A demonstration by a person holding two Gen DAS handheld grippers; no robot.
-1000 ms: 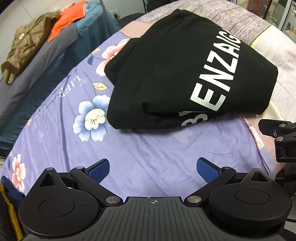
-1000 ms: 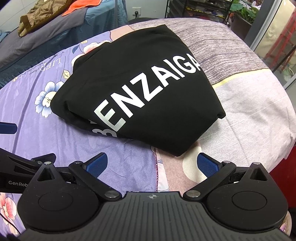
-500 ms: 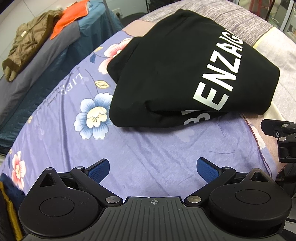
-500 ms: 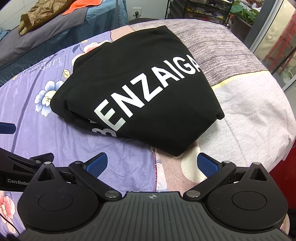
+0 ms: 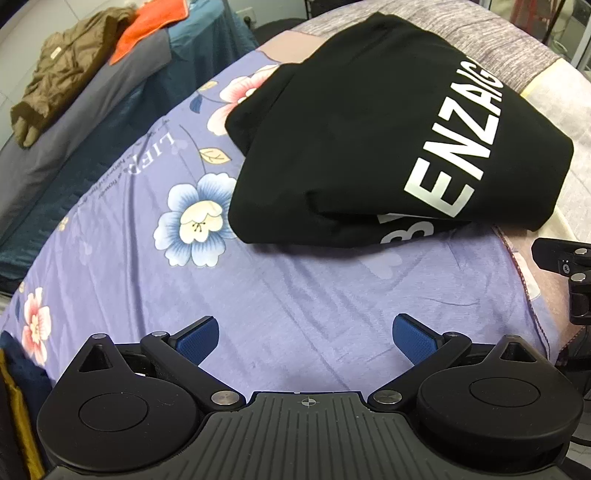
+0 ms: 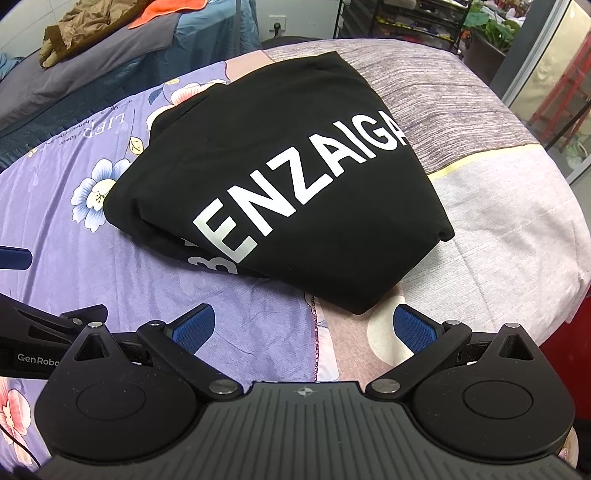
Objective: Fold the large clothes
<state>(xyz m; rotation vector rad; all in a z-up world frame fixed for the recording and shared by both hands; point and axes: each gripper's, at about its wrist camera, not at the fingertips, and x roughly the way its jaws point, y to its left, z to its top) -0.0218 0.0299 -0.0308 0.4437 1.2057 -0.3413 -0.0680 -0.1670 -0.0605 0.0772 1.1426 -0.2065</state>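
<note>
A black garment point(image 5: 362, 147) with large white lettering lies folded into a thick rectangular bundle point(image 6: 280, 192) on the bed. My left gripper point(image 5: 306, 338) hovers open over the purple flowered sheet, short of the bundle's near edge, with nothing between its blue pads. My right gripper point(image 6: 304, 328) is open too, its pads empty, just short of the bundle's near right corner. The right gripper's black body shows at the right edge of the left wrist view, and the left gripper's finger shows at the left edge of the right wrist view.
The bed carries a purple flowered sheet point(image 5: 122, 236) on the left and a pale striped cover point(image 6: 491, 206) on the right. A second bed behind holds an olive jacket point(image 5: 62, 70) and an orange cloth point(image 5: 147, 26). Shelving and a plant point(image 6: 484, 22) stand beyond.
Both grippers have drawn back slightly from the folded garment. The bundle lies still and both grippers stay open.
</note>
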